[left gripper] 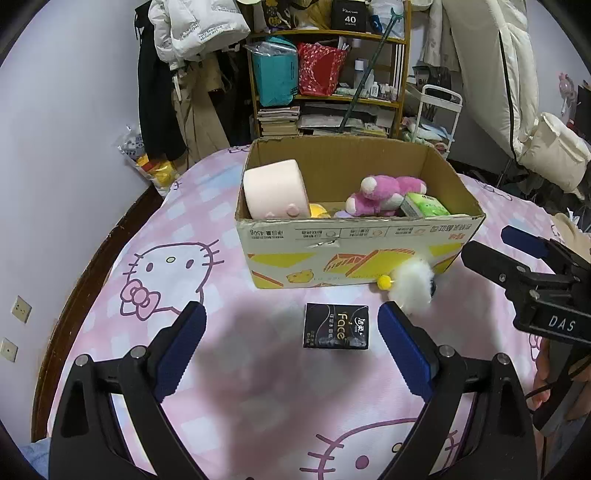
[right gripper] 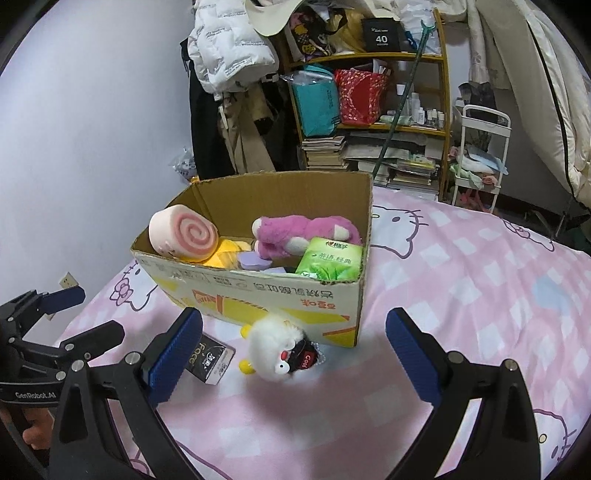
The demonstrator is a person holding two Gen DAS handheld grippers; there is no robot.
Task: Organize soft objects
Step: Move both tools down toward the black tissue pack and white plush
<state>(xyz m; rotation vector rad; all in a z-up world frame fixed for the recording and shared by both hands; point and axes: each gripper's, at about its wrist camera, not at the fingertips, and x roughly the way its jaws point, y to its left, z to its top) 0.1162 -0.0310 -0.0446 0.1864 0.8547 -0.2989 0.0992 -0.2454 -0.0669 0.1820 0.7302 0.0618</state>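
— Can you read anything from where you stand?

— The black tissue pack (left gripper: 335, 326) says "Face" in gold. The green tissue pack (right gripper: 330, 263) has Chinese print I can't make out. On the shelf (left gripper: 400, 70) there's a black box marked "40" (left gripper: 348, 15). One gripper's body reads "DAS", the other "GenRobot.AI".

— And the soft things?

— The pink swirl-roll cushion (right gripper: 183, 235), the pink plush bear (right gripper: 303, 232) and the green pack sit inside the cardboard box (left gripper: 354, 254) on the Hello Kitty bedspread (right gripper: 480, 295). A fluffy white plush with yellow feet (right gripper: 280, 350) lies on the bedspread against the box's near corner, with the black pack just beside it.

— The grippers?

— The left gripper (left gripper: 291, 328) is spread wide above the black pack, holding nothing. The right gripper (right gripper: 293, 334) is also wide apart, empty, over the white plush.
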